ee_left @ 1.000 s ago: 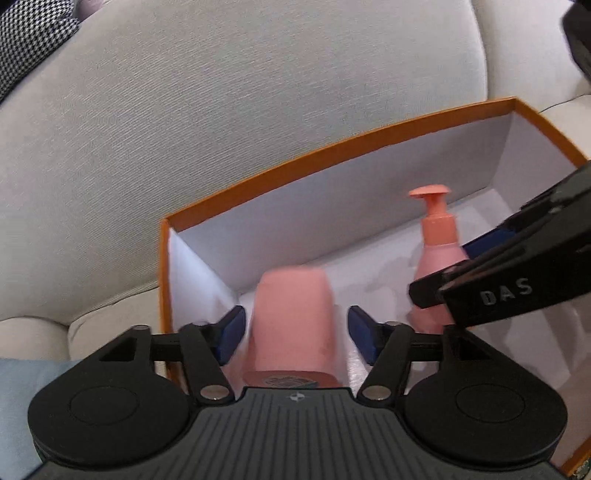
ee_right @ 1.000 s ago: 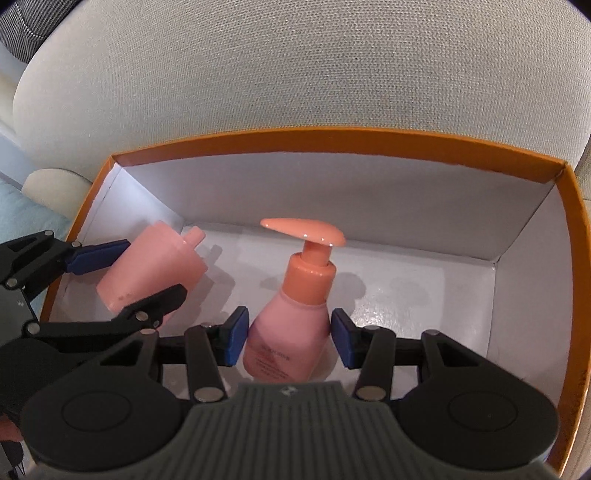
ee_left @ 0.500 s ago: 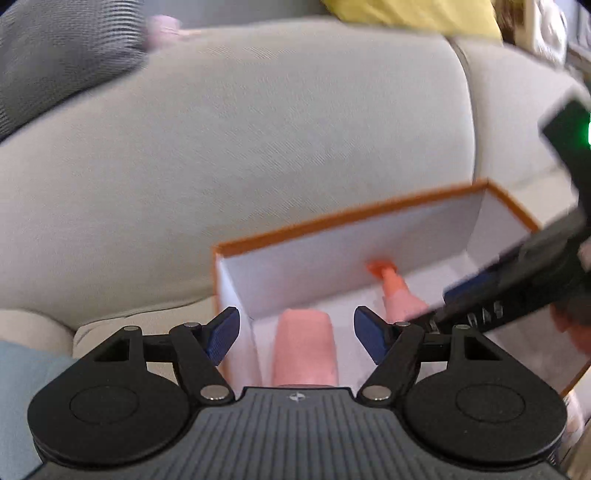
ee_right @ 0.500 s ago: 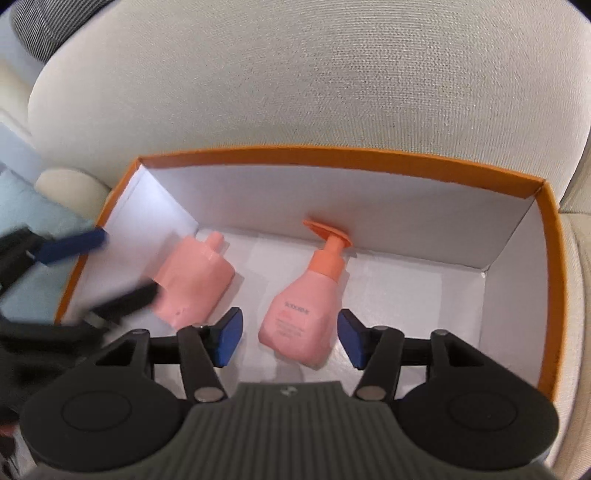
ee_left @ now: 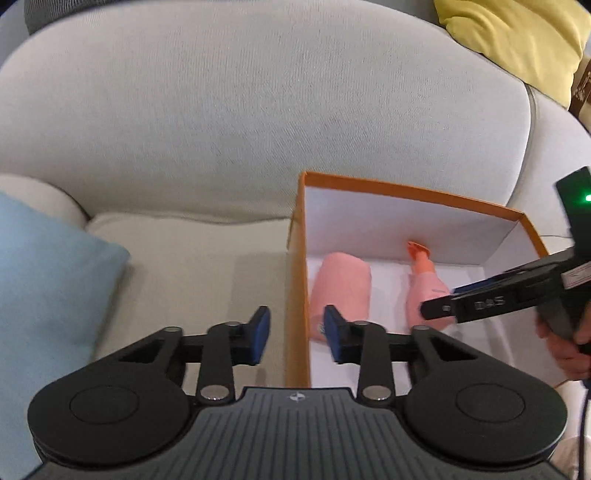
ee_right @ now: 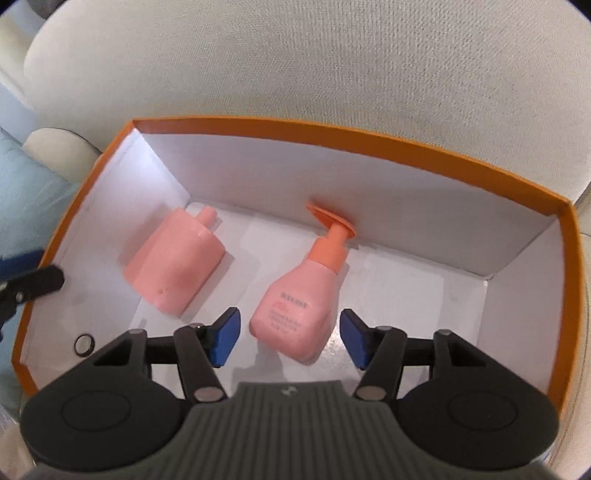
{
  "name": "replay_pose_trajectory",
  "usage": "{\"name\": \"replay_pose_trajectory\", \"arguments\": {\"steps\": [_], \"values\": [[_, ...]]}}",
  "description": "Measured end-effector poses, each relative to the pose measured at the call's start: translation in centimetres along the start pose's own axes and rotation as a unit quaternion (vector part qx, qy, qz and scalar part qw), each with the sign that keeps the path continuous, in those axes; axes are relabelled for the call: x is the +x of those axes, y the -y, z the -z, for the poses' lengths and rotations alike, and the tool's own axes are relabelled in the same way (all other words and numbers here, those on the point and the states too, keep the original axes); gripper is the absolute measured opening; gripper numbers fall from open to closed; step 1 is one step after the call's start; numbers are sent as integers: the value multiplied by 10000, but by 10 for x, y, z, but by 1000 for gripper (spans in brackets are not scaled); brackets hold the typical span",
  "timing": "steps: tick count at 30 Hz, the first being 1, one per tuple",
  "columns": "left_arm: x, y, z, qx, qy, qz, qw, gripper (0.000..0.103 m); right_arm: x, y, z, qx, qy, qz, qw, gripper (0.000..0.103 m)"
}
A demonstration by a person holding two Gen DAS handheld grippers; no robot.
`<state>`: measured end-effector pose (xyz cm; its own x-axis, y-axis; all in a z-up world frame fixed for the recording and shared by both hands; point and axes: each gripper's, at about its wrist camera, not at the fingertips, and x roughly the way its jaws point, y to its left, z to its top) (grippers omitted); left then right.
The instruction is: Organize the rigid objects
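So up close, the right gripper (ee_right: 290, 338) hangs over the near part of the box (ee_right: 354, 146), jaws spread with a gap on both sides of the pump bottle (ee_right: 299, 306); the blue pads aren't touching it, so nothing is gripped. The left gripper (ee_left: 295, 334) sits above the box's left wall, one finger outside over the sofa seat (ee_left: 184, 266) and one inside; its jaws are closing on nothing, just air and the orange rim below them.

A bit further in, both pink bottles lie flat on the white floor of the box; the pump bottle is in the middle with its orange pump head right up against the far wall; the capless bottle (ee_right: 177, 267) lies to its left, well apart from it, neck pointing to the far-left corner. A small dark ring (ee_right: 83, 345) sits in the near-left corner.

Past the box there's the grey back cushion (ee_left: 258, 110); a light blue pillow (ee_left: 44, 288) off to the left, a yellow pillow (ee_left: 517, 33) far right.
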<state>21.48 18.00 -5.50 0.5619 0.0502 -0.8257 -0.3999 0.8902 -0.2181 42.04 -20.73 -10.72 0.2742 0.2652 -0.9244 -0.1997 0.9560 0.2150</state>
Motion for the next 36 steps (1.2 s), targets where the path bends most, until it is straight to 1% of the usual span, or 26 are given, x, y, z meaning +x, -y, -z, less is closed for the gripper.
{"name": "replay_pose_trajectory", "arguments": {"steps": [1,3,4,7,12,16,19,21,24,25,26,29,31,33,36], "values": [[0,-2,1,-38,-26,67,10000,28,3,-2,-1,-22,-54,-2,10000,52],[2,-3,1,-99,-81,203,9997,20,6,-8,1,-101,-84,-6,9999,51],[2,-4,1,-126,-91,244,9996,19,7,-11,1,-146,-89,-45,9998,51],[0,-6,2,-165,-93,257,9995,18,8,-20,3,-129,-137,-216,9996,51],[-4,-6,6,-139,-57,364,9992,18,9,-33,-4,-146,16,-197,9997,51],[-6,-5,16,-127,-73,412,9990,18,10,-44,-4,-307,-15,-339,9990,50],[-6,-5,20,-197,-87,398,9990,17,11,-50,-3,-466,-3,-554,9974,50],[-7,-7,21,-263,-72,429,9987,17,12,-53,-3,-572,7,-534,9969,50],[-9,-11,19,-310,-55,479,9984,17,9,-55,0,-746,40,-517,9959,52],[-3,-3,18,-307,-56,475,9984,17,6,-55,1,-793,51,-532,9954,55],[-3,-2,18,-302,-52,468,9984,17,4,-55,2,-831,64,-555,9950,63],[-3,0,18,-306,-49,452,9985,17,3,-61,3,-994,-6,-645,9930,70],[-2,0,17,-317,-65,423,9986,17,11,-68,2,-1119,-159,-566,9920,71],[1,1,16,-300,-71,398,9987,17,17,-73,1,-1229,-258,-375,9914,72],[0,3,16,-274,-68,404,9988,17,18,-81,0,-1316,-141,-210,9910,72]]}}
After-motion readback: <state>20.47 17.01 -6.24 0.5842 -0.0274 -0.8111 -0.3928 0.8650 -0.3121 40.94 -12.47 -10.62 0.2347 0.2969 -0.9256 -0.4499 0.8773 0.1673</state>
